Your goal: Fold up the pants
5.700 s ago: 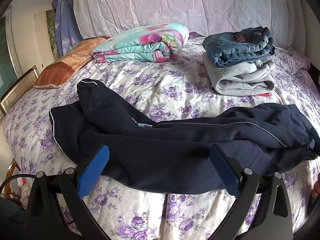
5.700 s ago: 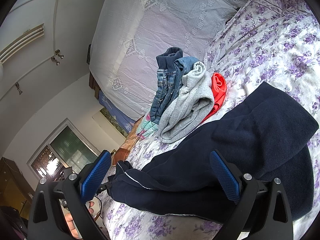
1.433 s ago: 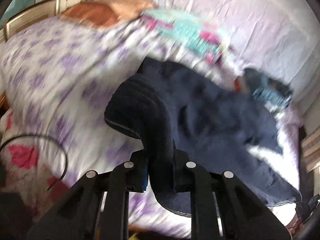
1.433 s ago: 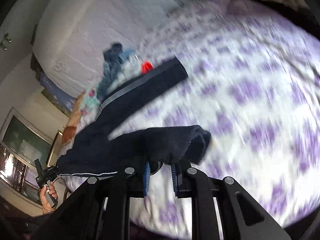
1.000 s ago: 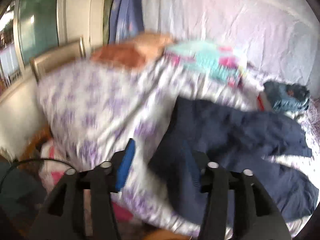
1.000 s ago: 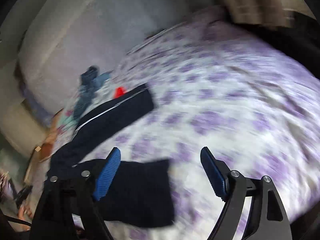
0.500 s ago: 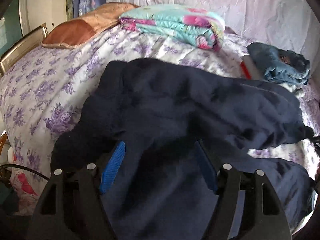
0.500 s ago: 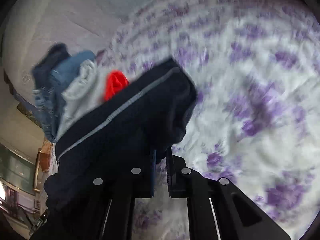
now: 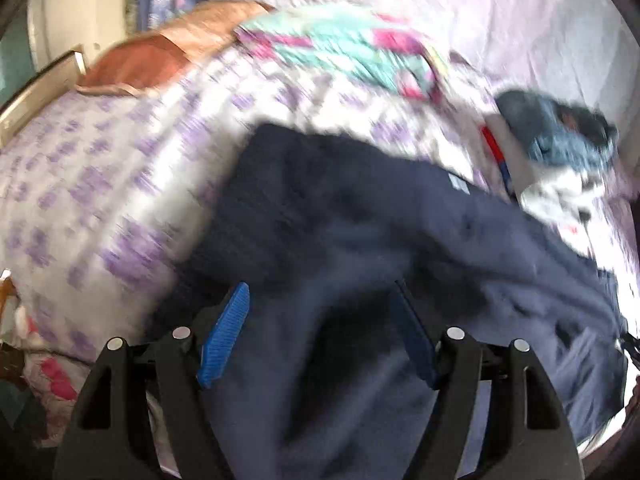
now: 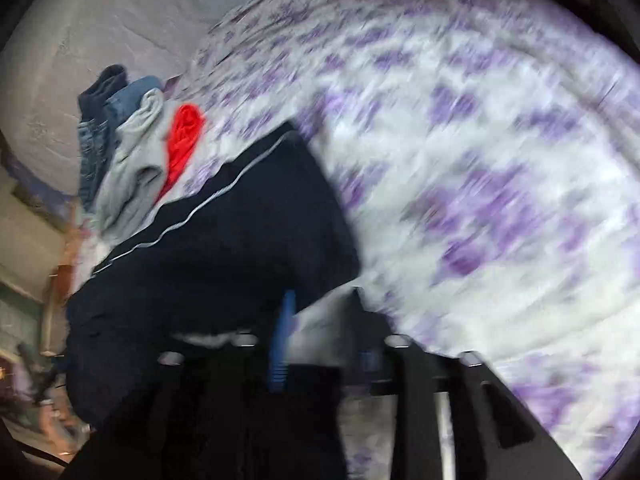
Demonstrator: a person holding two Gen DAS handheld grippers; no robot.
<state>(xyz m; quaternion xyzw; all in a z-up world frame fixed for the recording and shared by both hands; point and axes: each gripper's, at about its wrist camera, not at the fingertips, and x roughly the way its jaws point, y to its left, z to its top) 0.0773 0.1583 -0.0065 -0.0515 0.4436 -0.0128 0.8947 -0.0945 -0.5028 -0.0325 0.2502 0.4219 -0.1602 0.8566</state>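
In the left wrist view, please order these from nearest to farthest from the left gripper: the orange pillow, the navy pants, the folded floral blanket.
1. Navy pants: directly under and ahead of the left gripper.
2. Folded floral blanket: farther up the bed, ahead.
3. Orange pillow: far left, by the bed's edge. Its rank against the blanket is close, and the view is blurred.

**A bedroom in daylight**

A bed (image 9: 100, 184) under a white cover with purple flowers fills the left wrist view. A pale cloth (image 9: 460, 12) covers the headboard across the top. At the upper left are an orange pillow (image 9: 160, 60), a cream wall (image 9: 80, 12) and a wooden frame (image 9: 36, 88).
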